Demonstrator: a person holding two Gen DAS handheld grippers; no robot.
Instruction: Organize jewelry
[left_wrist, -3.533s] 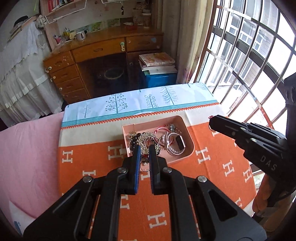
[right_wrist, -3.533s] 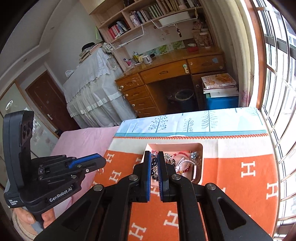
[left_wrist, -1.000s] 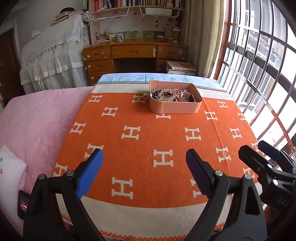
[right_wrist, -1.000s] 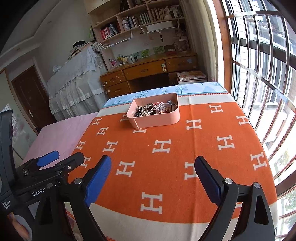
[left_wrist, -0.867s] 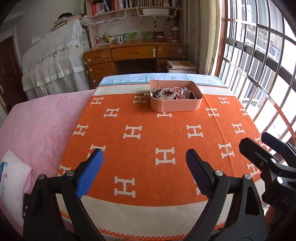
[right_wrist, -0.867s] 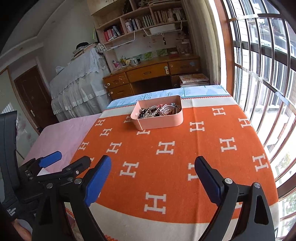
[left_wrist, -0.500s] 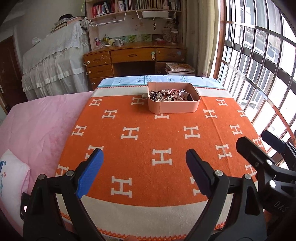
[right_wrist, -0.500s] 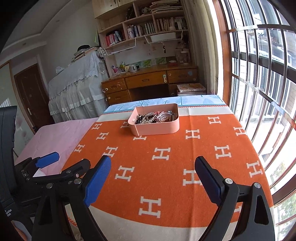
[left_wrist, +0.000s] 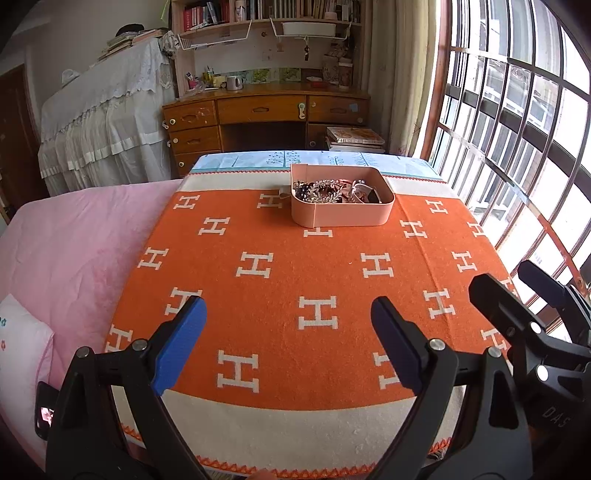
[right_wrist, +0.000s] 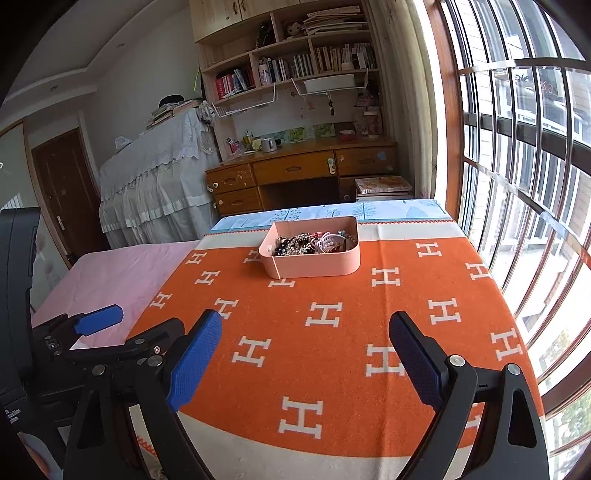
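With the jewelry (left_wrist: 334, 192) heaped inside the pink box (left_wrist: 341, 218), both grippers, left gripper (left_wrist: 288, 343) and right gripper (right_wrist: 304, 356), hang well back with fingers spread empty, so any further pick wants a slow, single-piece pinch.

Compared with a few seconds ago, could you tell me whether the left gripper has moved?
Yes. The left gripper has pulled back from the pink tray, now far across the orange blanket, and opened.

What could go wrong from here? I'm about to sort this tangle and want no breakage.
The jewelry lies heaped and intertwined in the pink tray, so lifting one piece may drag others out. The tray sits on a soft orange blanket, so it might tip or slide when tugged. Both the left gripper and right gripper, jaws wide open, are far from it.
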